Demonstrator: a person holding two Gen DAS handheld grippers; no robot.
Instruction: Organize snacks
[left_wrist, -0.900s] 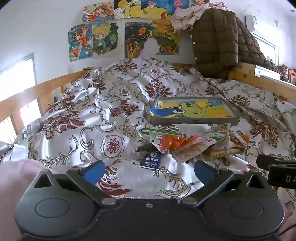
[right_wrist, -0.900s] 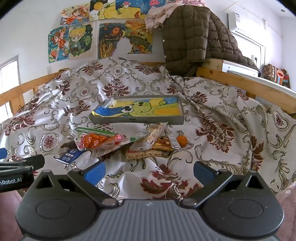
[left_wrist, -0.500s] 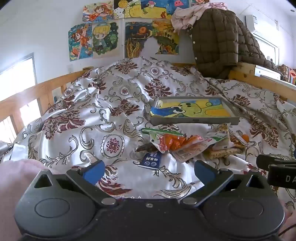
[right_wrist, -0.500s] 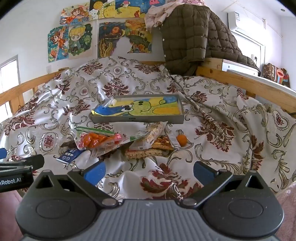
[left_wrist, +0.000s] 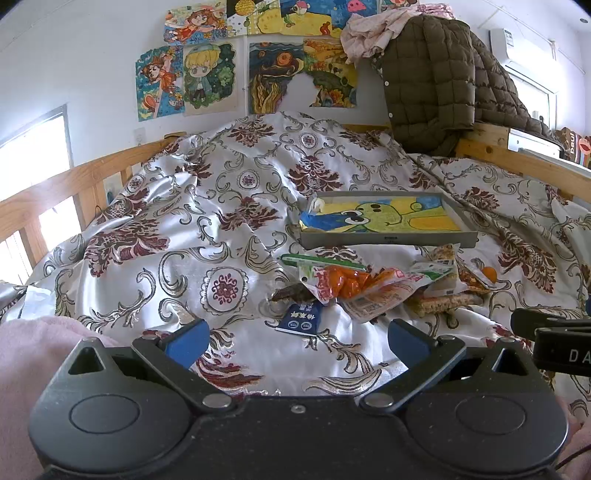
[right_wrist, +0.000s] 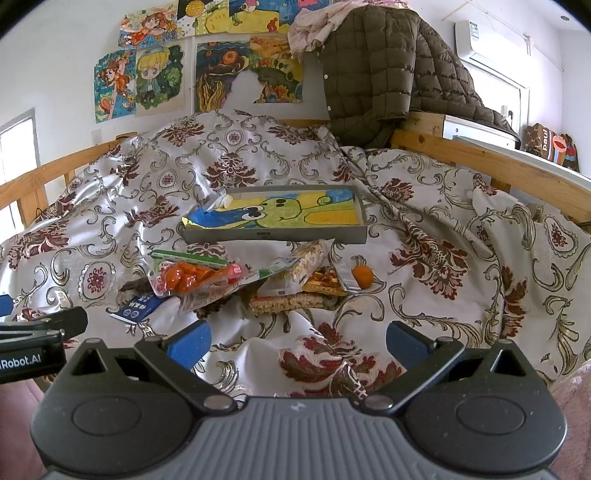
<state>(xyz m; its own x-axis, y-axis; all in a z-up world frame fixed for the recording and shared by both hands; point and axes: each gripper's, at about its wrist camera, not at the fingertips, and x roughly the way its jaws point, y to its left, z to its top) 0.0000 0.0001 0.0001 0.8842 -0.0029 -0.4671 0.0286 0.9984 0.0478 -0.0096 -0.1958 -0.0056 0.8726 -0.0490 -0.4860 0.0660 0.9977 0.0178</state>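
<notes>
Left gripper and right gripper: jaws released, empty, hovering short of snack pile just before tray on bed.

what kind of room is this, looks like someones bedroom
Most likely a bedroom, perhaps a child's. The snacks and tray sit on a bed with a patterned satin cover and wooden rails, hand-coloured drawings are stuck on the wall, and a quilted coat hangs over the frame.
</notes>
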